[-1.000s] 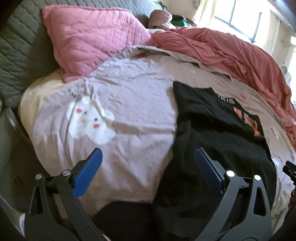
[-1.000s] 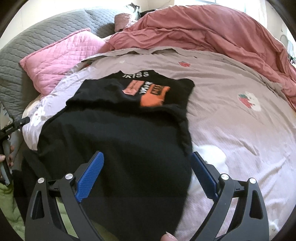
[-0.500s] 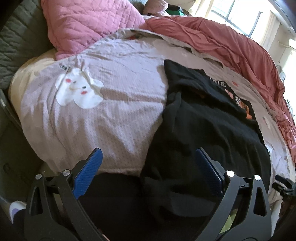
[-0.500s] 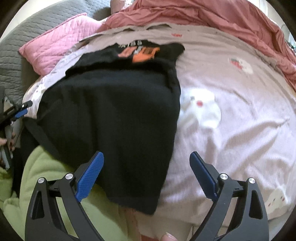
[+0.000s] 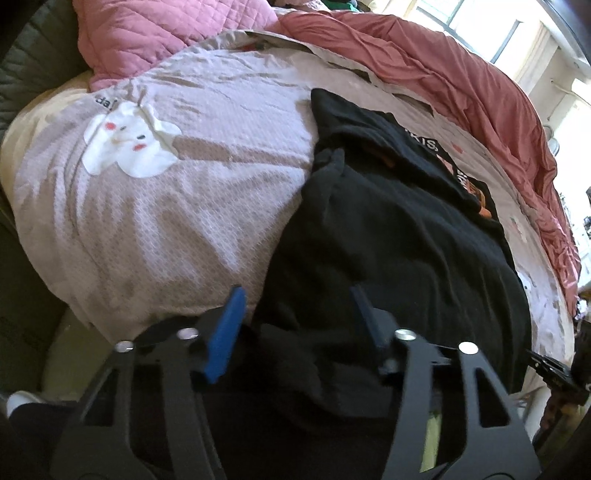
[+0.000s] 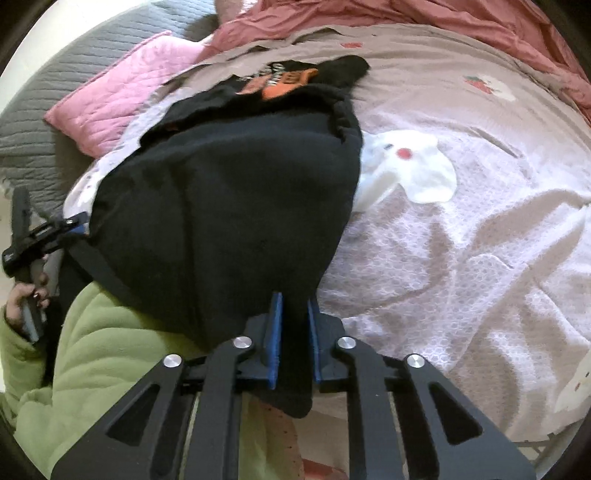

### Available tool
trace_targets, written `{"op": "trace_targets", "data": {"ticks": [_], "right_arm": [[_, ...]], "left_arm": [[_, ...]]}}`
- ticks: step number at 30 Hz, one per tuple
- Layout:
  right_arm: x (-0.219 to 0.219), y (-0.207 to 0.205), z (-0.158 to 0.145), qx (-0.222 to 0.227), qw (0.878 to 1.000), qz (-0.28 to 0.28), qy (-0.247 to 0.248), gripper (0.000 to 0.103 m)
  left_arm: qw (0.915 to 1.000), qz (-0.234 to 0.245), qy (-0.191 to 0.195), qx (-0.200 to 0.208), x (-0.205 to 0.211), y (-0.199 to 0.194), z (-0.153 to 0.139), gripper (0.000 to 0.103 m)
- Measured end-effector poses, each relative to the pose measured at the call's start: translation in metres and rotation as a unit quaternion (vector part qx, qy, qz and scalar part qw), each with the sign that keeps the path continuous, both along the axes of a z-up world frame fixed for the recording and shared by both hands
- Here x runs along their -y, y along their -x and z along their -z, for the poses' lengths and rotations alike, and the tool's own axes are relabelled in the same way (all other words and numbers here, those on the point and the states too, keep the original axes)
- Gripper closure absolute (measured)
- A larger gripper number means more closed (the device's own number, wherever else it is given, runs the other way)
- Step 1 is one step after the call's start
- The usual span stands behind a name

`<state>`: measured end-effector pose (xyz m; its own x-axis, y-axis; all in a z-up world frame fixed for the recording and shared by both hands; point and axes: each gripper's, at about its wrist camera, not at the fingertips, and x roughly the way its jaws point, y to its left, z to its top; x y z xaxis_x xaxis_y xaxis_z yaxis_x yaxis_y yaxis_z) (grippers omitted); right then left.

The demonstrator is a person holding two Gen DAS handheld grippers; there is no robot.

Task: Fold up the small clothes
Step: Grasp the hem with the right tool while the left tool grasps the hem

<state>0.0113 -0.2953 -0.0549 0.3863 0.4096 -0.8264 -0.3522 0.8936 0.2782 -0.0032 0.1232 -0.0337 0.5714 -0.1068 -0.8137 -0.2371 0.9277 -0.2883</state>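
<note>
A pale lilac bedsheet [image 5: 192,206] printed with white cartoon patches covered the bed. A pink quilted pillow [image 5: 159,33] sat at eleven o'clock in the left wrist view, and a rumpled rust-red duvet [image 5: 461,85] ran along the far side from twelve to three o'clock. Nothing lay over the black garment [image 6: 229,206], which spread across the sheet with its orange-printed end at twelve o'clock and its near hem hanging off the bed edge at six o'clock.

The right gripper [image 6: 294,302] was closing, its blue pads narrowed to a slim gap with the garment's near right corner pinched between them. The left gripper [image 5: 297,295] was also closing, about half spread, straddling the bunched near left hem; whether its pads pressed the cloth could not be told. A green fleece sleeve [image 6: 92,362] showed at eight o'clock in the right wrist view.

No containers were in sight.
</note>
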Motion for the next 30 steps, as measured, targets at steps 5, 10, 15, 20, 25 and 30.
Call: {"op": "trace_targets", "data": {"ticks": [5,10,15,20,25,30], "right_arm": [[0.004,-0.001,0.009,-0.015,1.0,0.004,-0.009,0.088],[0.006,0.0,0.012,-0.02,0.999,-0.002,-0.03,0.08],[0.004,-0.001,0.017,-0.016,0.999,-0.01,-0.046,0.071],[0.005,-0.003,0.012,-0.005,0.998,-0.014,-0.054,0.094],[0.009,-0.004,0.002,0.004,0.997,-0.017,-0.077,0.095],[0.016,-0.016,-0.016,0.023,0.994,-0.014,-0.108,0.095]], "left_arm": [[0.9999,0.009,0.005,-0.011,0.005,0.0,0.005,0.065],[0.9998,0.006,-0.003,-0.018,0.006,0.001,0.006,0.064],[0.9996,0.005,-0.014,-0.022,0.01,-0.001,0.007,0.064],[0.9988,0.004,-0.038,-0.032,0.014,-0.001,0.008,0.088],[0.9995,-0.002,-0.024,-0.018,0.009,0.006,0.0,0.096],[0.9997,-0.002,-0.005,0.024,0.008,0.008,-0.029,0.097]]}}
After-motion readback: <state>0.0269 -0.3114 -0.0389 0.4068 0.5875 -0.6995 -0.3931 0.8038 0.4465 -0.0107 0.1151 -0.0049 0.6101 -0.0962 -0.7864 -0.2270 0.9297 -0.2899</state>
